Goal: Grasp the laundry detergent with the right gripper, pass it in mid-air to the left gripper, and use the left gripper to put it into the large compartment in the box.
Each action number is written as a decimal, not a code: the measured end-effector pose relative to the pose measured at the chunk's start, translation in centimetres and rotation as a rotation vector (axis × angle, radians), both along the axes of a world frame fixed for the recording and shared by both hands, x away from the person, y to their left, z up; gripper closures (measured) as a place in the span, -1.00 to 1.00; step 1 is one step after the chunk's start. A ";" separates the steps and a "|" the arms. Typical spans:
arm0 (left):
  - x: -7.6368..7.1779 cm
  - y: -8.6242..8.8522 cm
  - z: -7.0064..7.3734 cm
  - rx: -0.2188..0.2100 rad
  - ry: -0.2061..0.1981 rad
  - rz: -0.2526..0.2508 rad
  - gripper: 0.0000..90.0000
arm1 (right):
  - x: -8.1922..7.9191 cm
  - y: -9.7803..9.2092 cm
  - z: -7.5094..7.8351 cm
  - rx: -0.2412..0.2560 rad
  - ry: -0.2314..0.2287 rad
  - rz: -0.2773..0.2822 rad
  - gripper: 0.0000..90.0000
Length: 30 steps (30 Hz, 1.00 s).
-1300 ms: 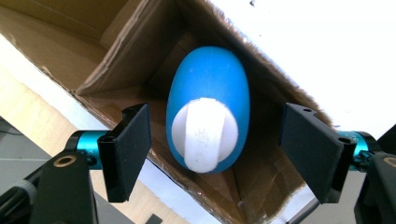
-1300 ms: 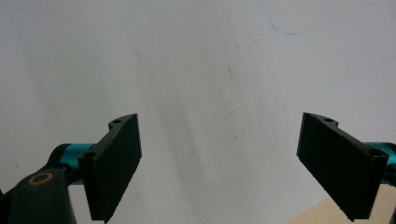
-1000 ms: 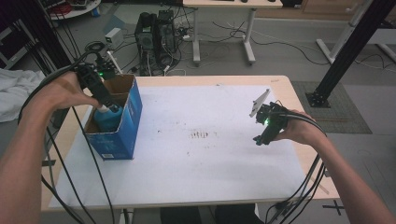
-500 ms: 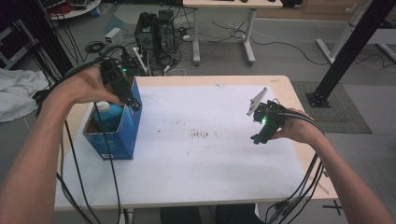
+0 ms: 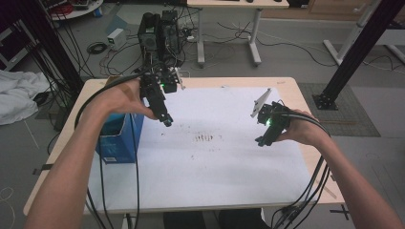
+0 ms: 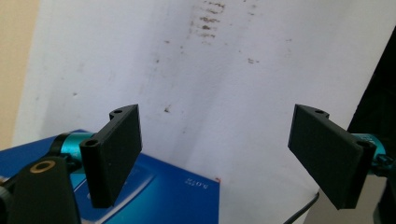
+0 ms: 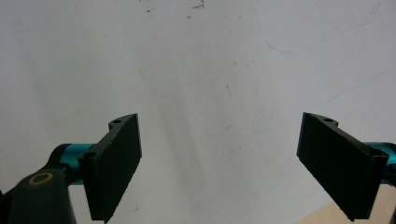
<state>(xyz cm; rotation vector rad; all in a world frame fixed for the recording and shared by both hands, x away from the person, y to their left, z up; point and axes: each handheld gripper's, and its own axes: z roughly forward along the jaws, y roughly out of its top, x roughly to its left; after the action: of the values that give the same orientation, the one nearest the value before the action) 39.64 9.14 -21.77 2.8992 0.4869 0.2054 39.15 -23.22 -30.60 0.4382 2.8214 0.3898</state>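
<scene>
The blue cardboard box (image 5: 117,138) stands at the table's left, just left of the left gripper (image 5: 167,121), whose jaws gape wide, empty. The right gripper (image 5: 260,141), well to the right over the white sheet (image 5: 215,167), is likewise spread and empty.

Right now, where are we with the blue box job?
Both grippers look empty: left gripper open above the white sheet, beside the blue box; right gripper open over the sheet. Nothing in hand. No loose items on the sheet, so nothing visibly left.
</scene>
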 end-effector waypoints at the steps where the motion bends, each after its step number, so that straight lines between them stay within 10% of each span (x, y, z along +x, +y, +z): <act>1: 0.0 -0.3 -0.4 -0.001 -0.001 -0.001 -0.61 | 0.0 0.0 0.0 0.005 -0.007 -0.003 -0.71; 18: 0.5 -2.9 -6.1 0.026 0.038 -0.002 -0.61 | 0.3 -0.1 0.5 0.007 -0.010 -0.014 -0.71; 30: 0.6 -3.8 -6.6 0.019 0.046 -0.004 -0.61 | 0.2 -0.5 0.6 0.000 -0.014 -0.020 -0.71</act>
<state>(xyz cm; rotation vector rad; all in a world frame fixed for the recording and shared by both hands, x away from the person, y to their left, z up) 40.20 5.38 -28.38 2.9293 0.4891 0.1433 39.31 -23.67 -29.99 0.4616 2.8017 0.3871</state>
